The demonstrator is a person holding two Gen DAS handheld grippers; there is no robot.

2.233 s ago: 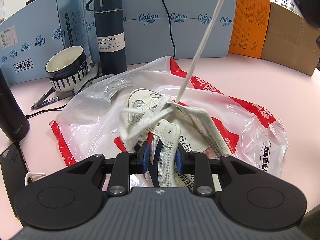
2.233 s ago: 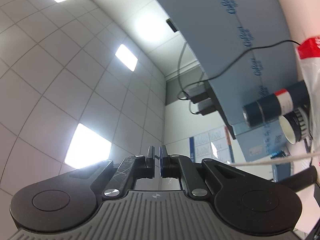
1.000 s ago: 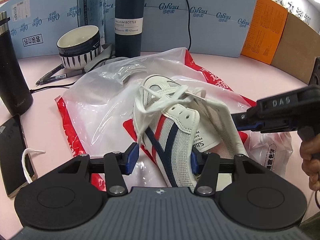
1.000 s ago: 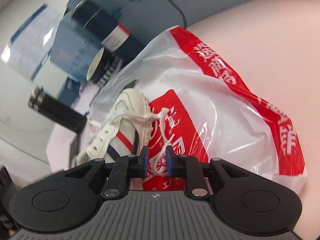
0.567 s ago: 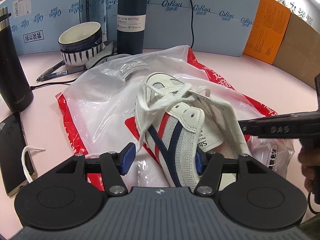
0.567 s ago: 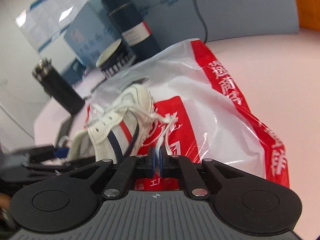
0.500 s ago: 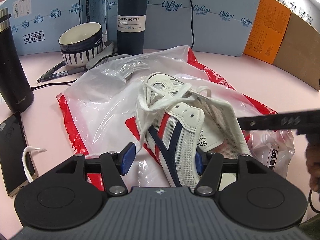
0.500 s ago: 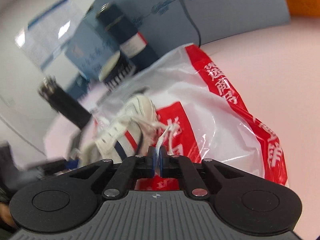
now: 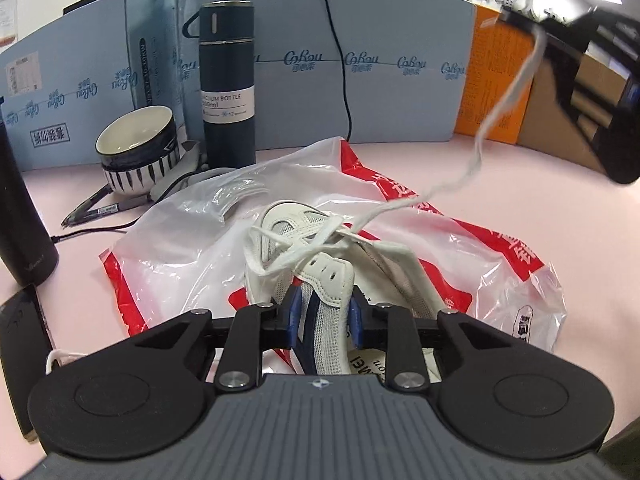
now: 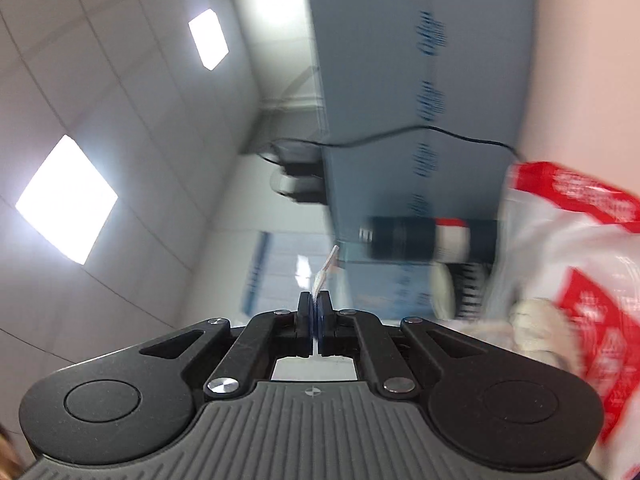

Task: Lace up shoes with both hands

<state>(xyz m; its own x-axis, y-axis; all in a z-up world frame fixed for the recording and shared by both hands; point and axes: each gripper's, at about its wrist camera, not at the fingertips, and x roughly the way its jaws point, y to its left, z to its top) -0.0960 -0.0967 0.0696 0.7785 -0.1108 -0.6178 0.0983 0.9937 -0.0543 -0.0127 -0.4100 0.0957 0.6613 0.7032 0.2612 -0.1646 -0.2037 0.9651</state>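
Pink desk (image 9: 500, 168): sneaker (image 9: 320, 280) being clamped by closing left gripper (image 9: 323, 314); shoelace (image 9: 496, 108) is pinched by clenched right gripper (image 10: 316, 320); hard pulling could unthread it.

White striped shoe (image 9: 320, 280) on bag, lace (image 9: 492, 120) raised

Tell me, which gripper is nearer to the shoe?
Left. The left gripper is closing around the shoe, while the right gripper is raised away from it, holding the lace end.
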